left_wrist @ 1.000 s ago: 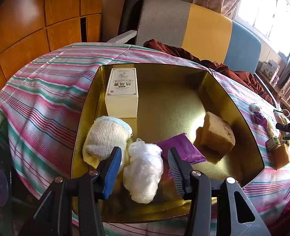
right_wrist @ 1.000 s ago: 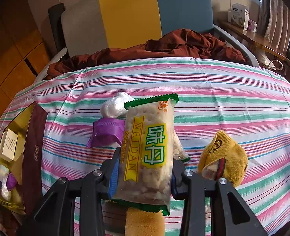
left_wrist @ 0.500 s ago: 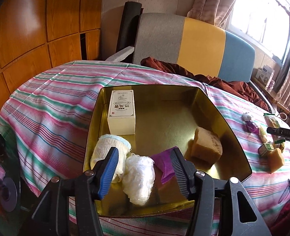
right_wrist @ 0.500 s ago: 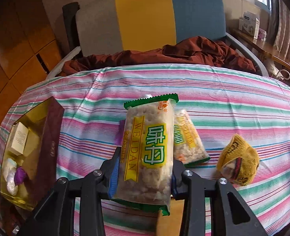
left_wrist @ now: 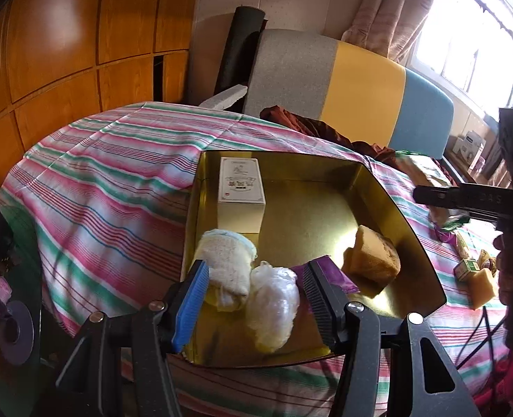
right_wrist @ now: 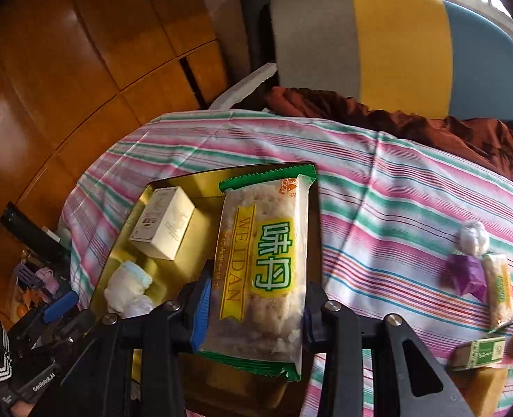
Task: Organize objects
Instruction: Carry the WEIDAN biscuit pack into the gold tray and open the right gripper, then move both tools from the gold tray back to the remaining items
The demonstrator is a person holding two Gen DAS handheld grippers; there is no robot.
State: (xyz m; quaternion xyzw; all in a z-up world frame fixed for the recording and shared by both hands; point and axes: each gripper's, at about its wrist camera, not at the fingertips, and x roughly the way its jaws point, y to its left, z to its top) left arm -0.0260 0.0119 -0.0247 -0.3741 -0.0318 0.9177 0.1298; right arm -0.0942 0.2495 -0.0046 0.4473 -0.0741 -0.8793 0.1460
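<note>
The cracker packet (right_wrist: 261,267) reads "WEIDAN"; the left gripper (right_wrist: 53,316) seemingly reads "GenRobot.AI".

Two cracker packets (right_wrist: 263,271) (right_wrist: 499,288), two sponges (left_wrist: 373,257) (left_wrist: 482,283), two purple wrappers (left_wrist: 329,274) (right_wrist: 466,276), two white plastic wads (left_wrist: 273,309) (right_wrist: 473,238), one gold tray (left_wrist: 326,222), one cream box (left_wrist: 241,189), one rolled sock (left_wrist: 226,260).

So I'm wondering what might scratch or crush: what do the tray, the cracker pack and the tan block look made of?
Tray: probably metal or foil-lined card, its glossy gold inside mirroring the things in it. Cracker pack: thin, shiny clear plastic film with sawtooth green ends, the crackers showing through. Tan block: looks like sponge or foam, matte, with a rough porous face.
</note>
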